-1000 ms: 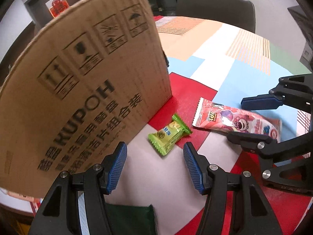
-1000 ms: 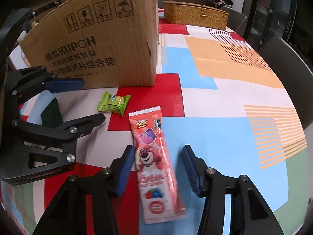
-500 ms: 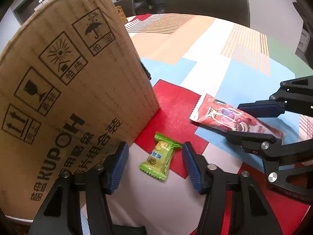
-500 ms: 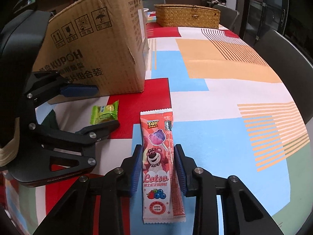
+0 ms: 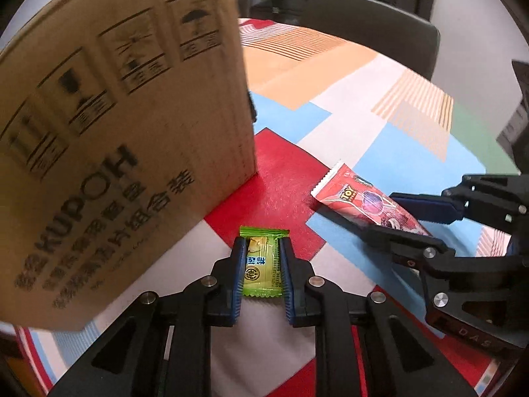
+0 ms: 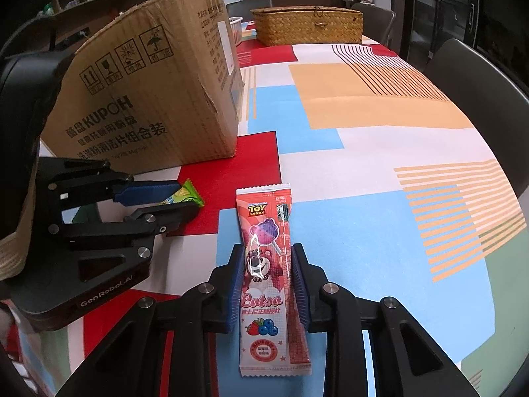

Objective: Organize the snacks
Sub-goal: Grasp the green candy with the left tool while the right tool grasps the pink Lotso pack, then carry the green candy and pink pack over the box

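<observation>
Crinkling easily, both wrappers look light, soft and slippery, best pinched across their middles. Just right of the box (image 5: 125,152) corner, the left gripper (image 5: 261,258) has just closed on the green candy (image 5: 263,269); further right, the right gripper (image 6: 266,281) has just closed around the pink packet (image 6: 267,264), both low on the bench (image 6: 363,152).

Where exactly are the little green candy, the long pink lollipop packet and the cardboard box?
green candy (image 5: 262,266), left wrist view, middle of its wrapper between the jaws.
pink lollipop packet (image 6: 264,211), right wrist view, its upper printed part.
cardboard box (image 6: 148,106), right wrist view, its printed front wall.
</observation>
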Demonstrator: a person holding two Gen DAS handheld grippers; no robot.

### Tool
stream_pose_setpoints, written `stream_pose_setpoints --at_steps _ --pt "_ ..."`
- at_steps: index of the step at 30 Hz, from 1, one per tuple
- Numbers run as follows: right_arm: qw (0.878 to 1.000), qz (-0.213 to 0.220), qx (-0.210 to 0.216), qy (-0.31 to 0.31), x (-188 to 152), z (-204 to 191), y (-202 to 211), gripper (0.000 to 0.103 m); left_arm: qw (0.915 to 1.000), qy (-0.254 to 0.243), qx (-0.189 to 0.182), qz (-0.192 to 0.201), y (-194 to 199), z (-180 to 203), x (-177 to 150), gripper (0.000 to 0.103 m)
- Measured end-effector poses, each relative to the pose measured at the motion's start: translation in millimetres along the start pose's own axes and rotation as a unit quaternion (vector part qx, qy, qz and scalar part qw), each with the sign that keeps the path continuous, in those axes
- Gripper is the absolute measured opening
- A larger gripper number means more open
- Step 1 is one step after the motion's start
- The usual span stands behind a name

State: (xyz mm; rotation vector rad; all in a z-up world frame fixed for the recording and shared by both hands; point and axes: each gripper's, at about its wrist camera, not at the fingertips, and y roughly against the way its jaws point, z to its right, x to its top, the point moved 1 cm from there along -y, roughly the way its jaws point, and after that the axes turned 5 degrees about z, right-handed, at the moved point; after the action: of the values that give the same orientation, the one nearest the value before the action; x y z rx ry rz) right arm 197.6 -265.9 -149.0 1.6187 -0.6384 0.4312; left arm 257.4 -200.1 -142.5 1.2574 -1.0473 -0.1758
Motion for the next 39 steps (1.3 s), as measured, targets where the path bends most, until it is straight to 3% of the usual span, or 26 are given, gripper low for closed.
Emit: stream_pose_setpoints --at_steps 14,30,39 --pt "0.999 0.025 0.014 0.018 5 -17 27 0.029 0.9947 0.081 0.012 0.062 61 -33 -23 0.021" --pt "0.995 0.085 0.037 0.048 21 -50 78 0.029 0.9827 0.107 0.053 0.142 155 -43 -42 0.021" --pt "0.989 0.123 0.046 0.063 35 -64 106 0.029 0.974 0.109 0.076 0.183 193 -45 -34 0.021"
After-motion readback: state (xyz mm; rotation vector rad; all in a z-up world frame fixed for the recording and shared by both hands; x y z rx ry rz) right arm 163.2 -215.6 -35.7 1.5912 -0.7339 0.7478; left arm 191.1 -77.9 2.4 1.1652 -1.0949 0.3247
